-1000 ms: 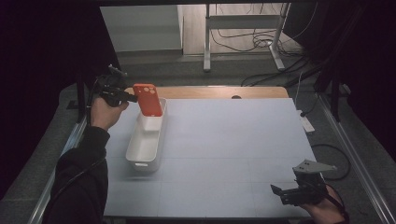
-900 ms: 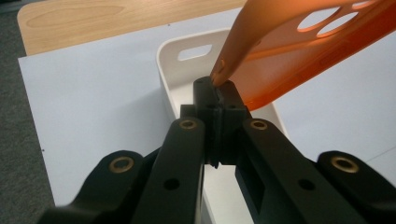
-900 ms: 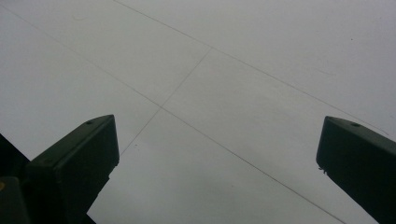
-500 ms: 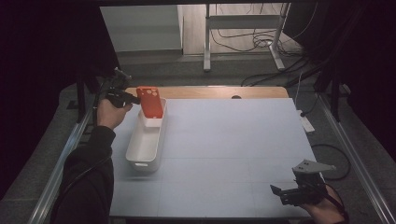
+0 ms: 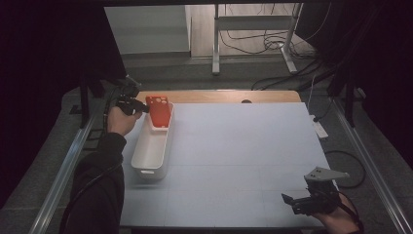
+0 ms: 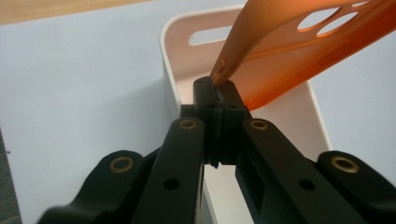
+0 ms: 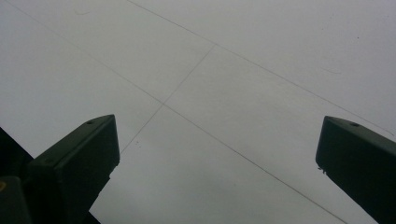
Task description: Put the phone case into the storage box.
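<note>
The left tool (image 6: pixel 218 93) pinches a thin, glossy orange phone case (image 5: pixel 159 112), now farther along the smooth white rectangular bin (image 5: pixel 151 151); the right tool (image 5: pixel 304 202) gapes empty.

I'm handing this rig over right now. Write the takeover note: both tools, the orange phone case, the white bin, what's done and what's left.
Left tool: shut on the edge of the orange phone case, held tilted over the far end of the white bin.
Right tool: open, holding nothing, low over the table at the near right corner.
Done: case is gripped and lifted above the bin.
Left, as it looks: either lower the case into the bin and release, or carry it clear; I cannot tell which way it is heading. The part of the bin that shows holds nothing else.
</note>
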